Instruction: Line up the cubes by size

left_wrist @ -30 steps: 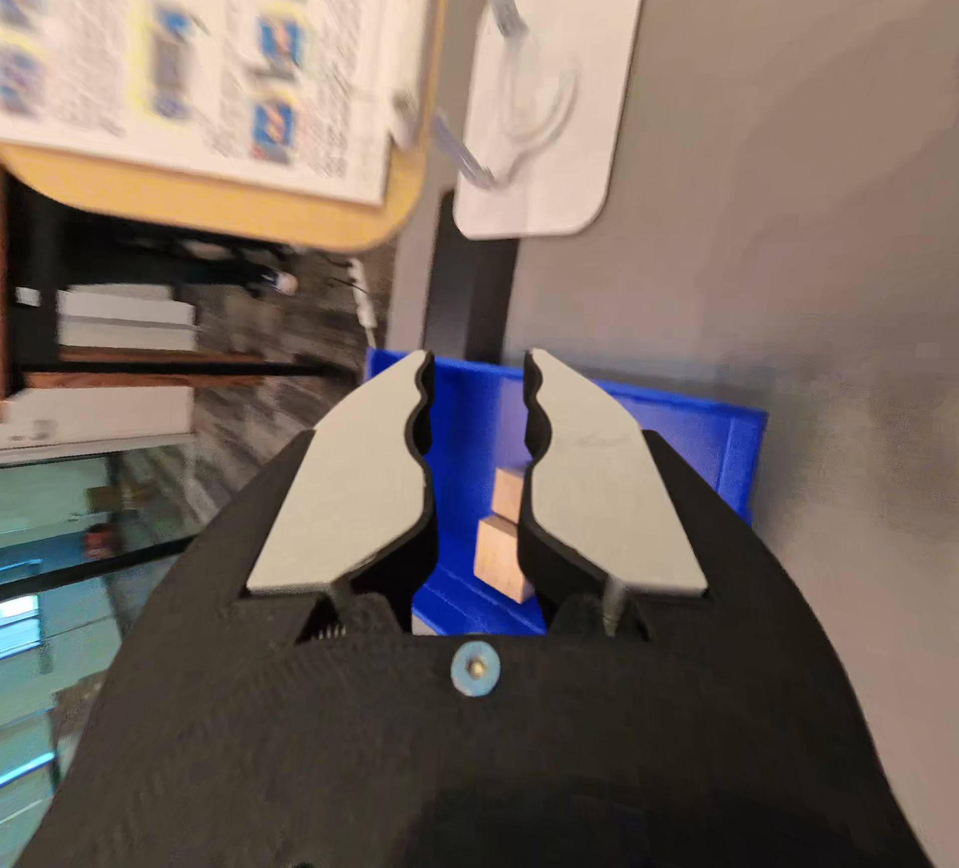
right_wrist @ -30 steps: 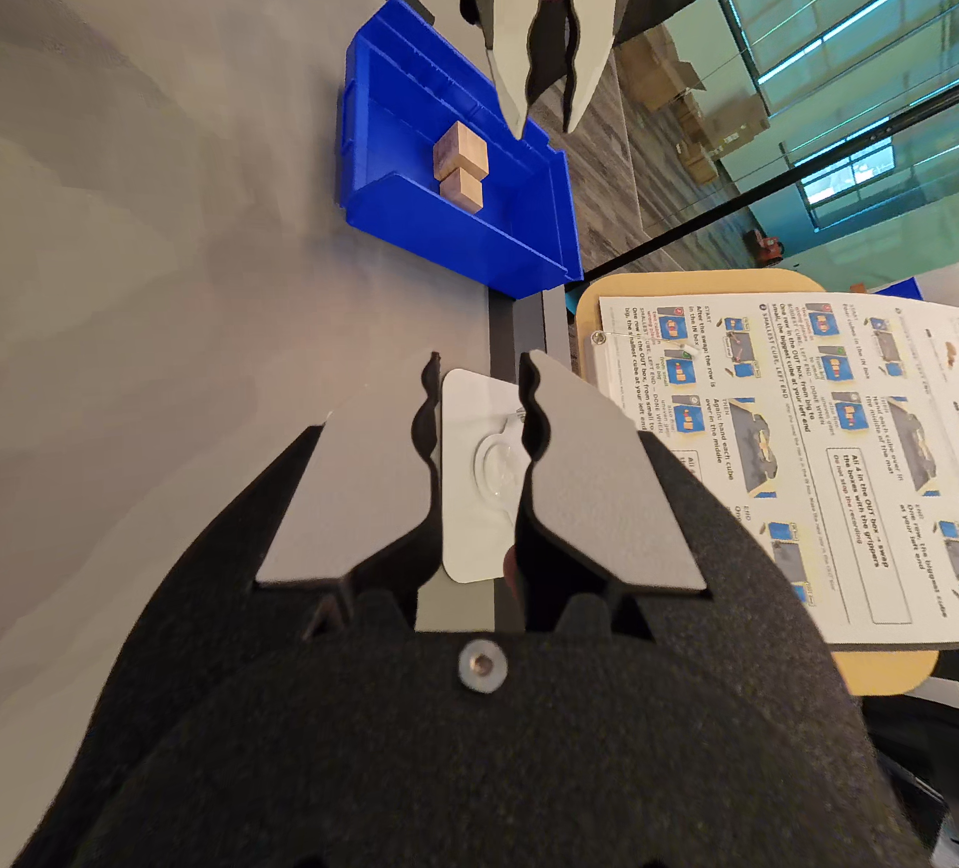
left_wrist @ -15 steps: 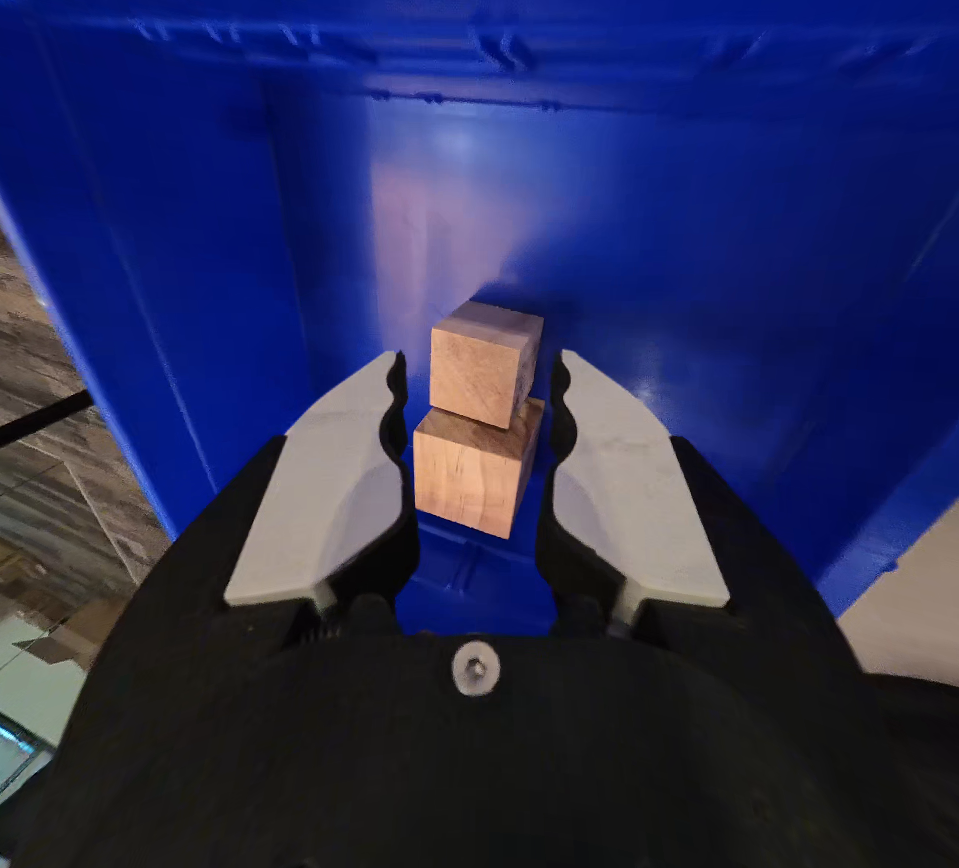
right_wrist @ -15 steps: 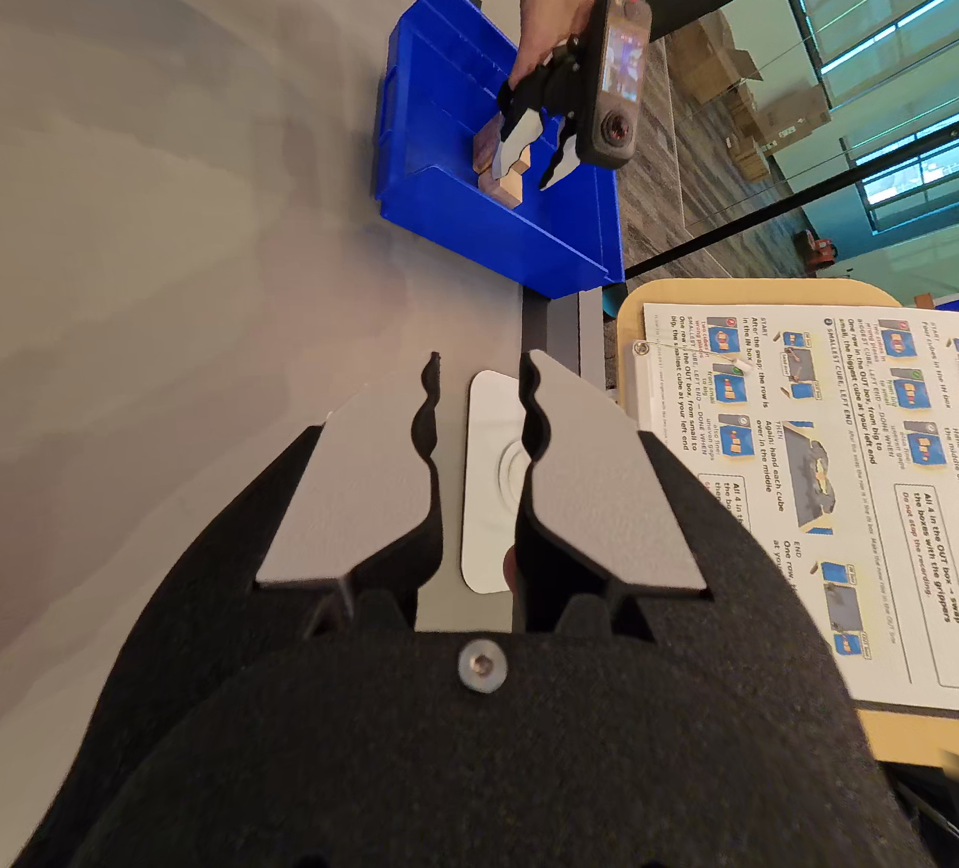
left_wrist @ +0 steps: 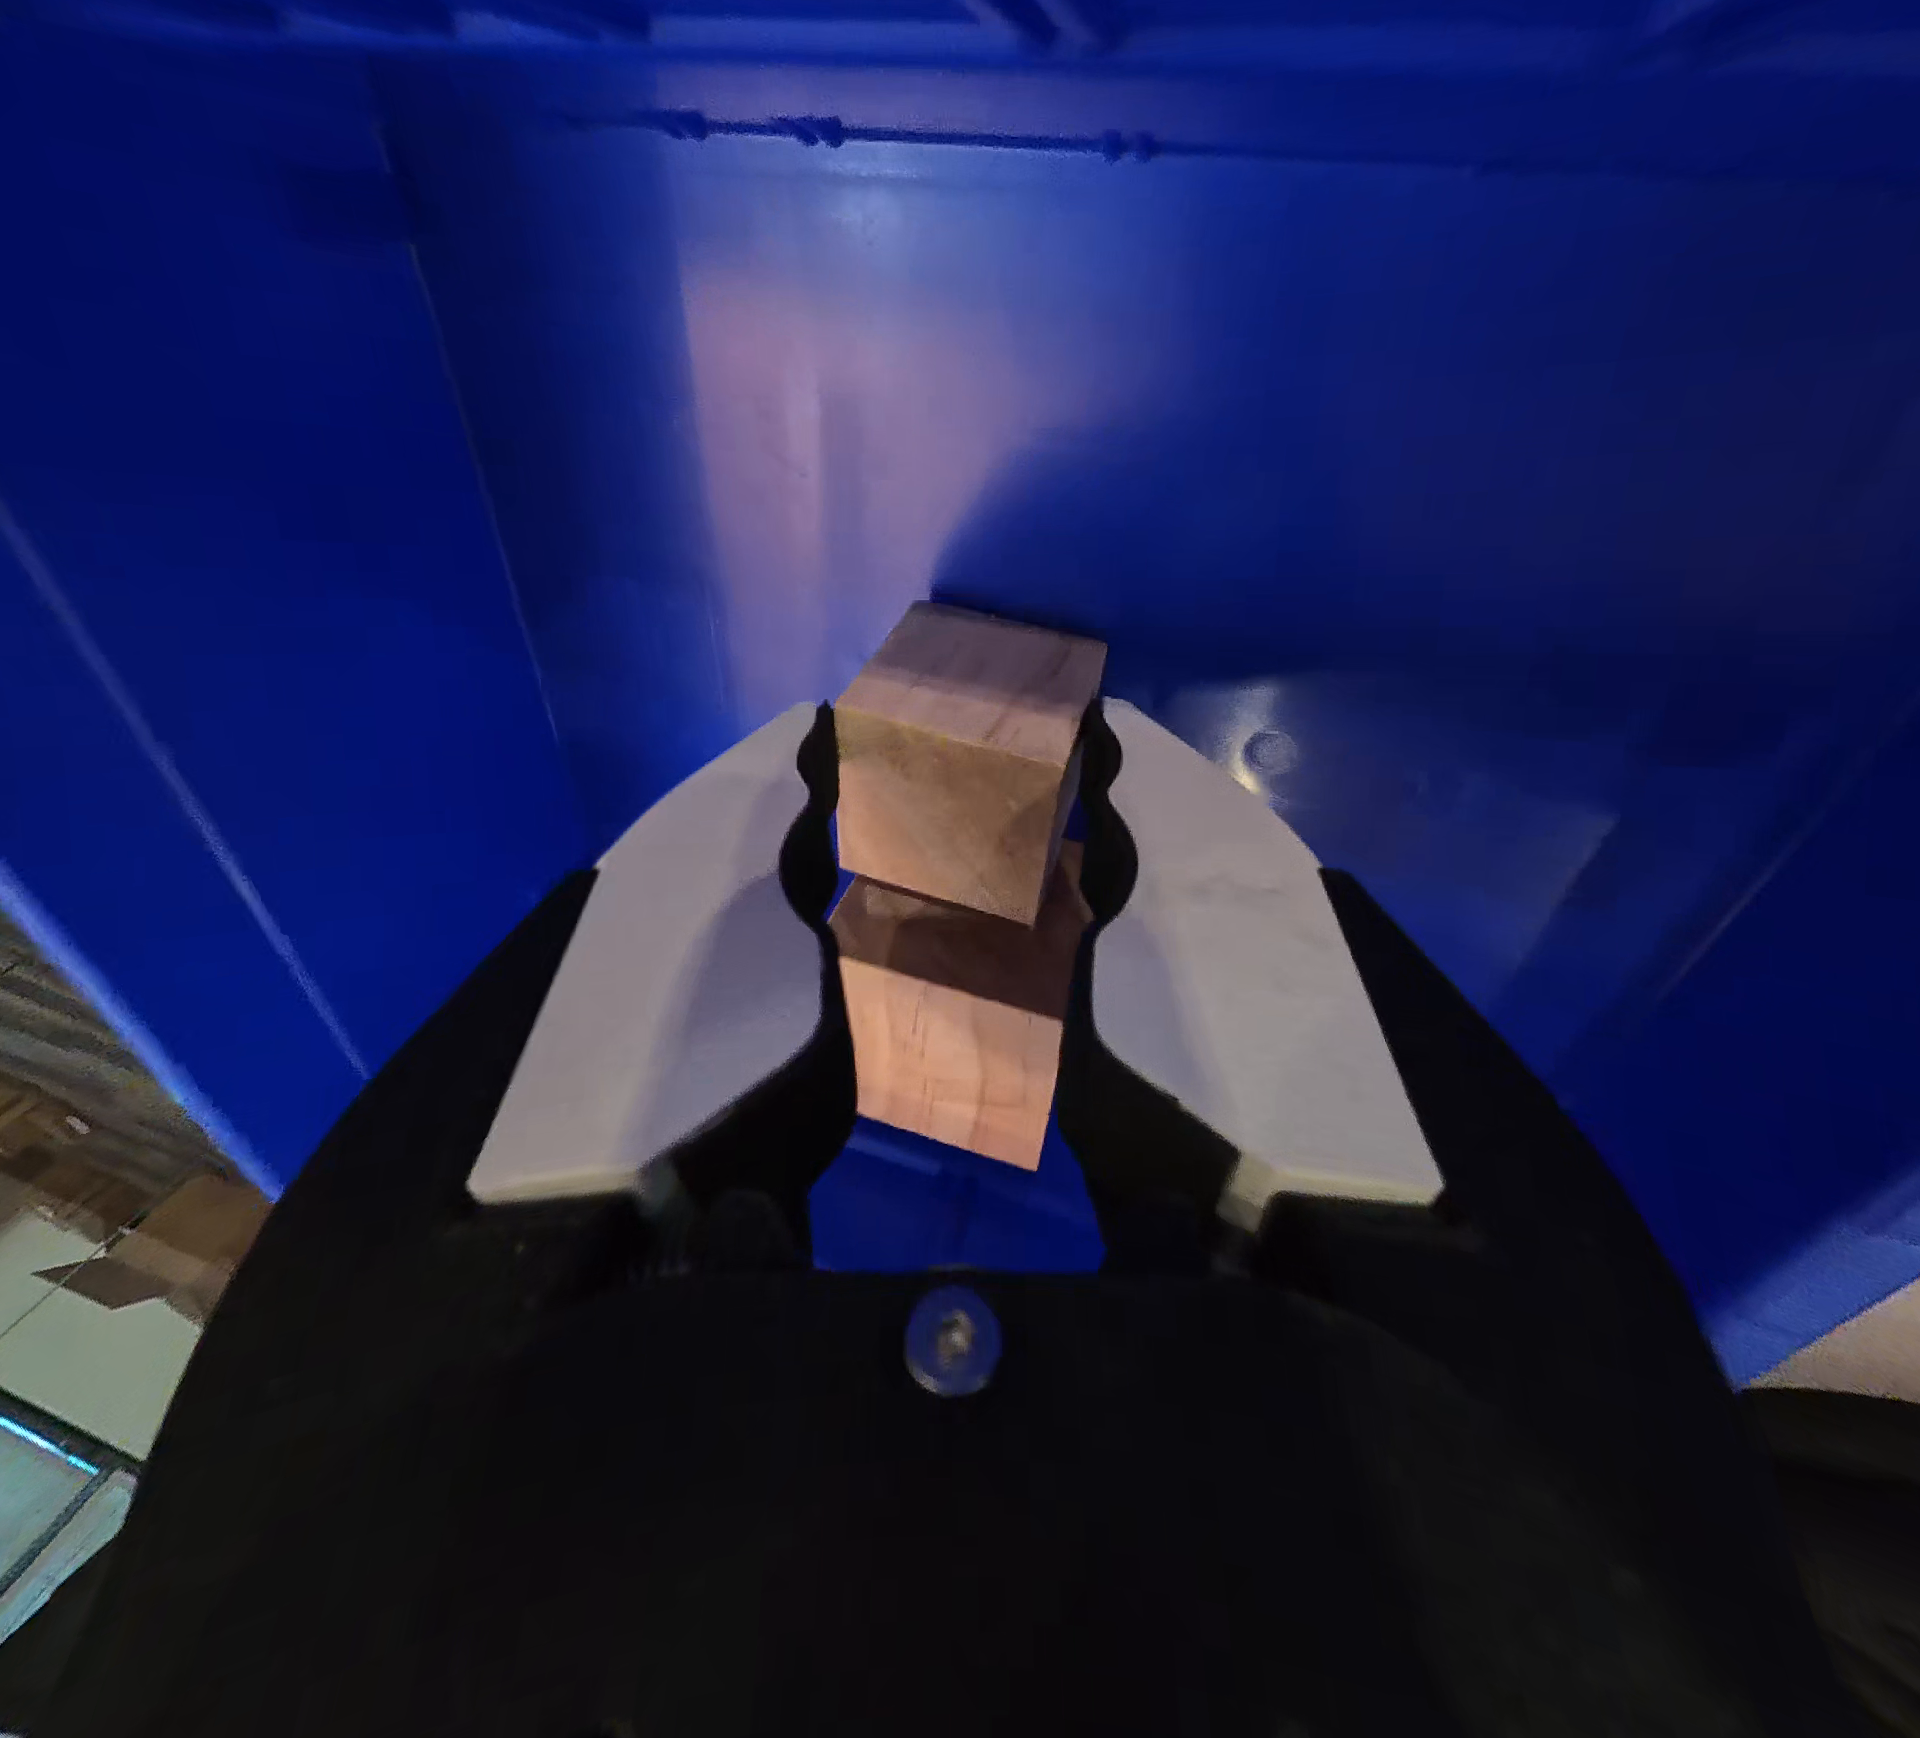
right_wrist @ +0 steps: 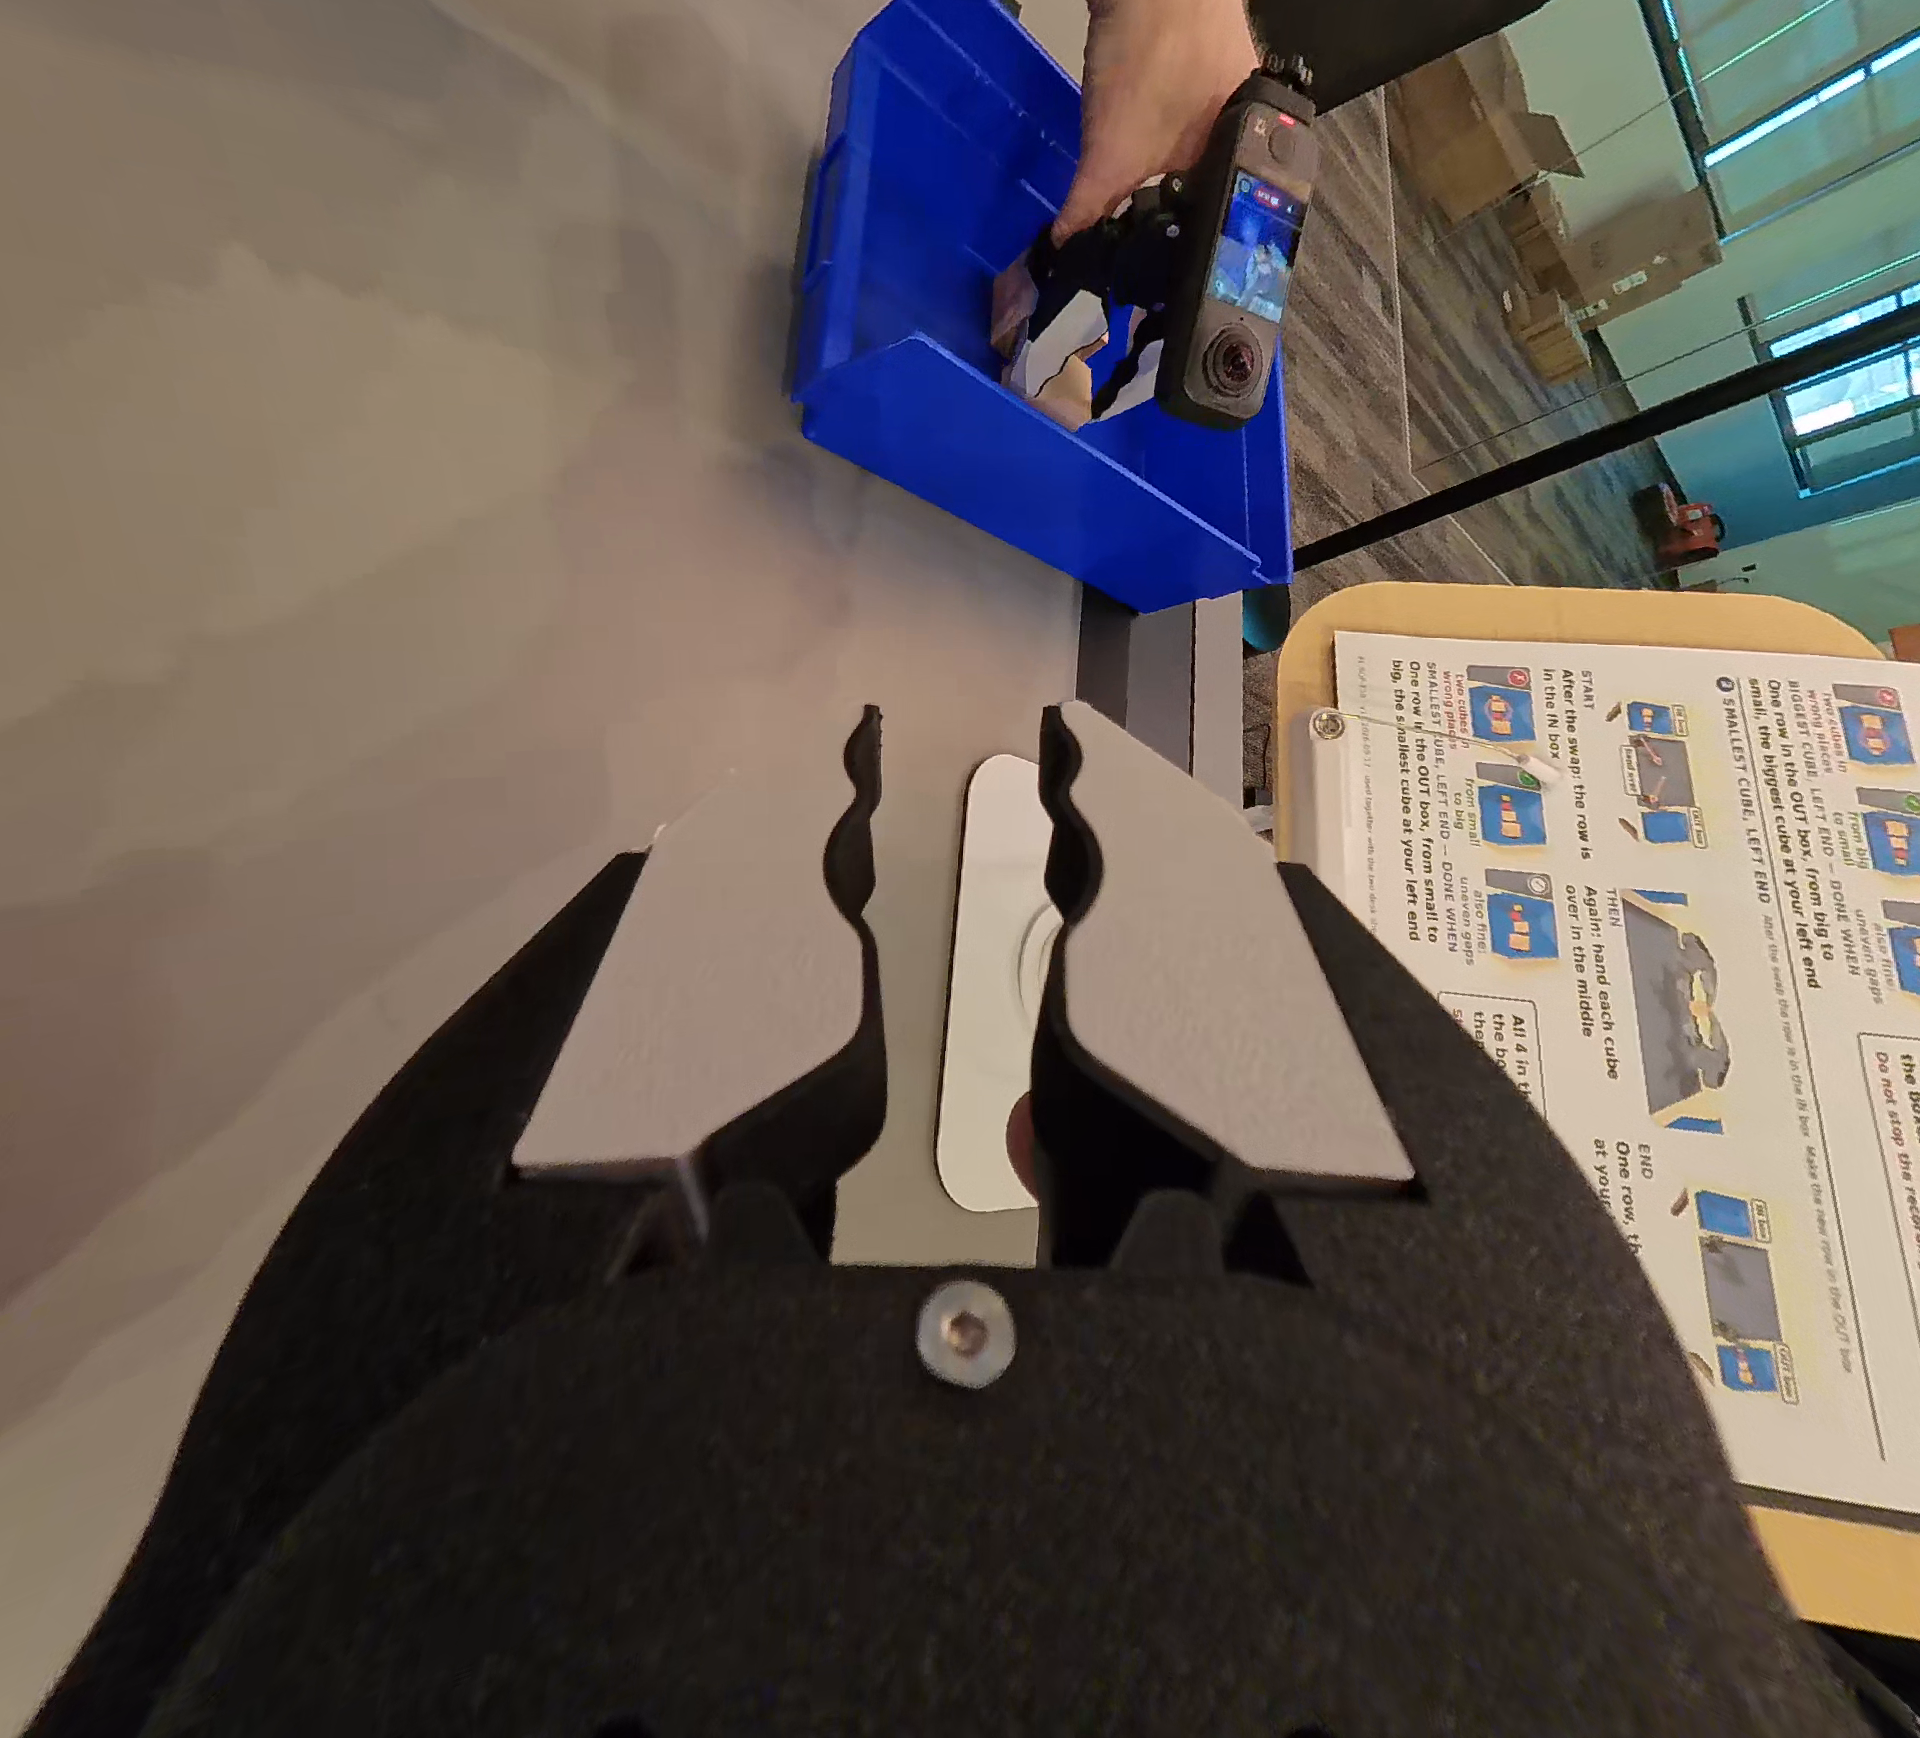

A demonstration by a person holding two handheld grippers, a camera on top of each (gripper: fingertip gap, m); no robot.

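Observation:
In the left wrist view my left gripper [left_wrist: 956, 732] is down inside the blue bin [left_wrist: 1039, 338]. Its pads press both sides of a light wooden cube [left_wrist: 956, 805]. A second wooden cube [left_wrist: 951, 1075] lies just nearer, between the finger roots, partly in the first cube's shadow. The right wrist view shows the same bin [right_wrist: 1039, 483] on the grey table [right_wrist: 416, 545], with the left gripper [right_wrist: 1081, 358] in it and a cube [right_wrist: 1070, 384] at its tips. My right gripper [right_wrist: 961, 732] is open and empty above the table.
A white square pad [right_wrist: 992, 961] lies on the table under my right fingers. A printed sheet [right_wrist: 1662, 961] on a wooden board sits to the right. A hand [right_wrist: 1143, 47] holds the left gripper, with its camera [right_wrist: 1236, 265] above the bin. Spacing between my two grippers at the tips: around 40 cm.
My left gripper dropped into the bin, opened around the farther cube, then closed on it. The cube now overlaps the nearer one. My right gripper has hardly moved.

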